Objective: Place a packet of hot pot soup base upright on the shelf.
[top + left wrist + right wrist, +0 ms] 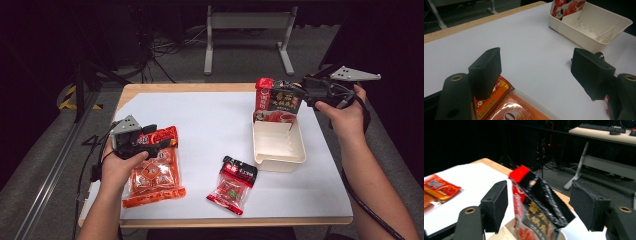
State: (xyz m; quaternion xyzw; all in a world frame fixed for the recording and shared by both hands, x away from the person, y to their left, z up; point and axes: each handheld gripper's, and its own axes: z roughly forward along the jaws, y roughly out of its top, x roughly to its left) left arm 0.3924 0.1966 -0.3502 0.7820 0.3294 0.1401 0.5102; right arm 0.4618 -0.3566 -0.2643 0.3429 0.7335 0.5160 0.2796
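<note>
A black and red sauce packet (280, 102) stands upright at the far end of a white plastic bin (300, 150). My right gripper (294, 92) is open around the packet's top (536, 195), one jaw on each side. My left gripper (162, 141) hovers open over the top edge of a large orange packet (155, 172) lying flat at the table's left. In the left gripper view its jaws (536, 67) stand wide apart above that orange packet (499, 100). A small red packet with a black top (234, 182) lies near the front middle.
The white sheet (210, 125) covers the wooden table (190, 87). The bin (579, 37) has inner dividers and bare room behind the upright packet. A desk frame (247, 35) stands on the floor beyond the table.
</note>
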